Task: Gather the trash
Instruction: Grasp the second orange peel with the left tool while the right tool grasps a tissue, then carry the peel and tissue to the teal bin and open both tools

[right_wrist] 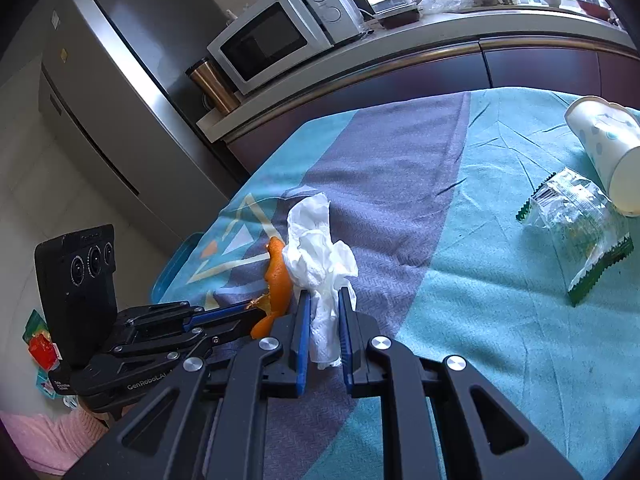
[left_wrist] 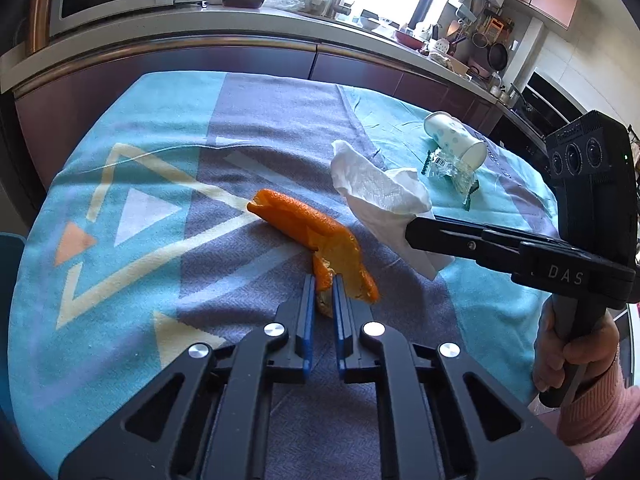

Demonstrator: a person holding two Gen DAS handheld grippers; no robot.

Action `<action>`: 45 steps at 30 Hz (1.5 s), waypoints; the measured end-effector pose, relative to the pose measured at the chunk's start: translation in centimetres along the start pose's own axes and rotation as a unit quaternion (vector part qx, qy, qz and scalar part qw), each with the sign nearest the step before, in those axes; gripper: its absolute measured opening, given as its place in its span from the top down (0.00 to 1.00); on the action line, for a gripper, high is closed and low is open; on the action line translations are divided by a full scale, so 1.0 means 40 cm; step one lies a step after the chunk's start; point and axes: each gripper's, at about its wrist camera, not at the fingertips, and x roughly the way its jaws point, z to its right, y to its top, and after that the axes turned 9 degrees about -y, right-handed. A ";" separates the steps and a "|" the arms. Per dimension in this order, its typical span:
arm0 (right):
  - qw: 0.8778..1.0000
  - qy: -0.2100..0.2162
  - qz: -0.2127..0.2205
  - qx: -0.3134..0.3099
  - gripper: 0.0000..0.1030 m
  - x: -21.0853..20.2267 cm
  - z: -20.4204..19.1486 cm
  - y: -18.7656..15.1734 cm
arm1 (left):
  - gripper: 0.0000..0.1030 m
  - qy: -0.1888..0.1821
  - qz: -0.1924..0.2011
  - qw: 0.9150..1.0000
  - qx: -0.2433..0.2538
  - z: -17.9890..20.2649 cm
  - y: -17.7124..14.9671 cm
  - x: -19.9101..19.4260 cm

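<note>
Orange peel (left_wrist: 320, 240) pinched between left jaws, white tissue (right_wrist: 320, 264) between right jaws

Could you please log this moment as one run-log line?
left tongs: shut on orange peel | right tongs: shut on tissue | paper cup, wrapper: still on cloth

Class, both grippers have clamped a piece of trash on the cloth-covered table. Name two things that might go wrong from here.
1. The left gripper pinches only one end of the curled orange peel; it might tear or slip.
2. The right gripper holds the crumpled white paper tissue beside the peel, so the two grippers may collide when lifting.
</note>
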 end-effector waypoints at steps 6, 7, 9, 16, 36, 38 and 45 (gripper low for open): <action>1.000 0.010 0.004 0.005 0.88 -0.002 -0.003 -0.001 | 0.96 0.019 0.014 1.000 0.016 0.020 -0.004 -0.028; 1.000 0.013 0.006 0.006 0.88 -0.003 -0.005 -0.002 | 0.96 0.024 0.018 0.999 0.020 0.026 -0.004 -0.035; 1.000 0.017 0.008 0.004 0.88 -0.006 -0.009 -0.003 | 0.96 0.031 0.026 0.999 0.029 0.035 -0.006 -0.051; 0.999 0.031 0.014 -0.002 0.88 -0.016 -0.041 -0.001 | 0.97 0.043 0.052 0.997 0.043 0.048 -0.017 -0.120; 0.997 0.064 0.013 -0.029 0.88 -0.006 -0.126 0.011 | 0.97 0.078 0.098 0.992 0.031 -0.010 -0.062 -0.284; 0.997 0.067 0.012 -0.033 0.88 -0.005 -0.133 0.011 | 0.97 0.081 0.100 0.991 0.030 -0.014 -0.064 -0.290; 0.996 0.077 0.012 -0.045 0.88 -0.002 -0.158 0.012 | 0.97 0.095 0.111 0.989 0.028 -0.026 -0.072 -0.325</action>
